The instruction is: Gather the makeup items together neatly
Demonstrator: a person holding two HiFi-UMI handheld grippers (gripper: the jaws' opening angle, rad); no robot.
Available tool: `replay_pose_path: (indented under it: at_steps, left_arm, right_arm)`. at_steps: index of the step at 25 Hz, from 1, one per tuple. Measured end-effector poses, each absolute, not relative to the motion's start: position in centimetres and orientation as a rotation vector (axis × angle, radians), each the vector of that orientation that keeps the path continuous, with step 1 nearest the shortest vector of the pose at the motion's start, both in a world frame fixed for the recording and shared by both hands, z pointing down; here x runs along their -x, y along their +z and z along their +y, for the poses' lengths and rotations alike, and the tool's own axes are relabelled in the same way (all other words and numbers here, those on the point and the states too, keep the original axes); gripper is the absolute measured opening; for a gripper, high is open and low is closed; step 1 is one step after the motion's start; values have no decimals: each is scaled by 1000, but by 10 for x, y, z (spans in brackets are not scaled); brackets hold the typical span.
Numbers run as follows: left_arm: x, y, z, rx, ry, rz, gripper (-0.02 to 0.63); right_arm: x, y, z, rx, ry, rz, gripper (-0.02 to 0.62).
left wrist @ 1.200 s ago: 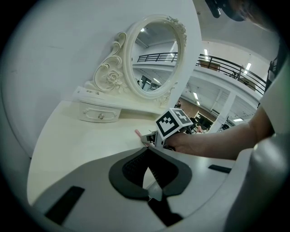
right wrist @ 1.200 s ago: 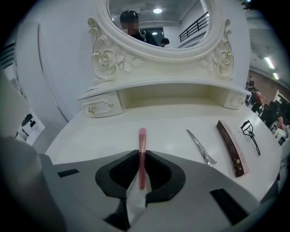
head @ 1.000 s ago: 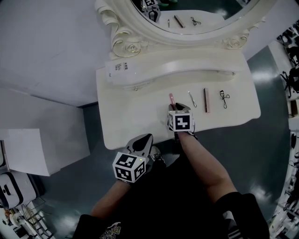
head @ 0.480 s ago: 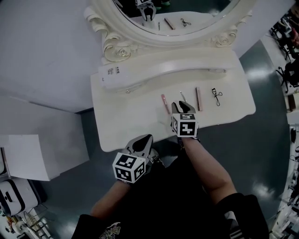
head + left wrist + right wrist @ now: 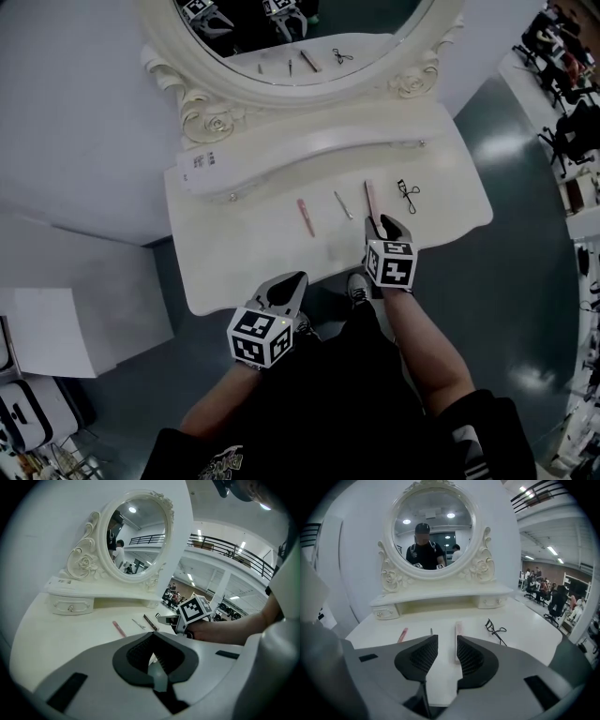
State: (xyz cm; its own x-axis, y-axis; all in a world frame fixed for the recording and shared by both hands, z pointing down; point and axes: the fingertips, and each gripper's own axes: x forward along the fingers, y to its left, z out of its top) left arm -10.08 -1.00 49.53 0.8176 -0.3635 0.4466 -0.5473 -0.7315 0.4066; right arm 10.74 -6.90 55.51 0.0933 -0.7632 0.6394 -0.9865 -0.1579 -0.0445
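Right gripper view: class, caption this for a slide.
Empty right gripper, jaws just opening, faces a pale pink flat stick beside a black eyelash curler on a white vanity table.

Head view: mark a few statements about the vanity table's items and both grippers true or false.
1. Four items lie in a row on the table. True.
2. The eyelash curler is leftmost. False: it is rightmost; the pink stick is leftmost.
3. The right gripper grips the long stick. False: its jaws have just been opening, with nothing between them; the stick lies on the table.
4. The left gripper is shut and empty. True.
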Motion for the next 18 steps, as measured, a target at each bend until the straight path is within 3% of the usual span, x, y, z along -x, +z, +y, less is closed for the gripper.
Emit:
replay_pose_path:
  at_steps: [18]
  left_arm:
    - [46, 490, -5, -2469, 499, -676, 8]
  right_arm:
    - [-139, 605, -50, -1804, 840, -1712, 163]
